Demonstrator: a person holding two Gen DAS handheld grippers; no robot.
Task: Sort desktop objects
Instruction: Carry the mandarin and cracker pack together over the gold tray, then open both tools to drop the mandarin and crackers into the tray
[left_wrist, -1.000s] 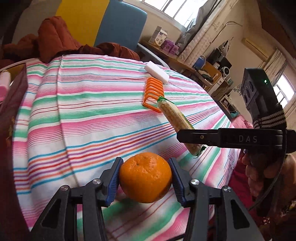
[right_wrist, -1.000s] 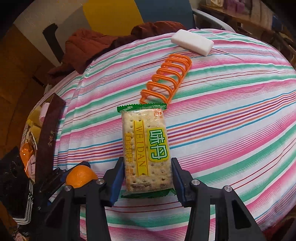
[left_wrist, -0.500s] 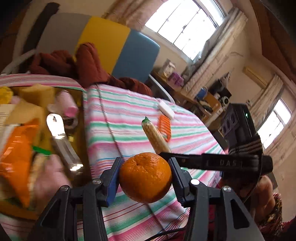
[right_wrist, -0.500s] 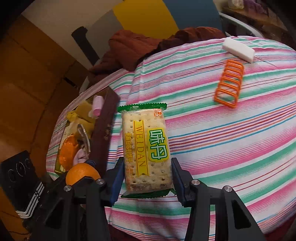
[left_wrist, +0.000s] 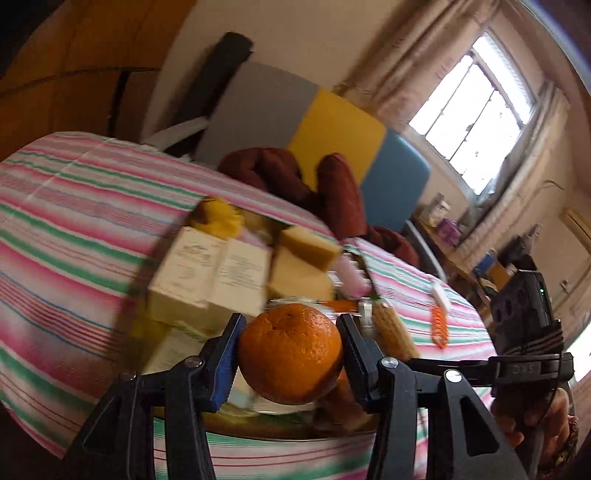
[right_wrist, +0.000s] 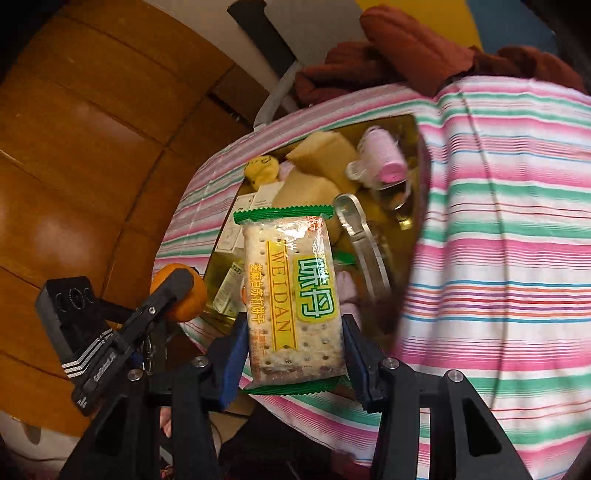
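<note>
The left tool (left_wrist: 290, 354) grips an orange (left_wrist: 290, 352) above the box (right_wrist: 413, 162) of sorted items. The right tool (right_wrist: 291, 354) clamps a cracker pack (right_wrist: 291, 299) over the same box, on the striped surface (right_wrist: 498, 240).

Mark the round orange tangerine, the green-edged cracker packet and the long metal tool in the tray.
Round orange tangerine (left_wrist: 290, 352), left wrist view, middle of its peel.
Green-edged cracker packet (right_wrist: 293, 306), right wrist view, centre of its clear front.
Long metal tool (right_wrist: 364, 236), right wrist view, mid-handle.
</note>
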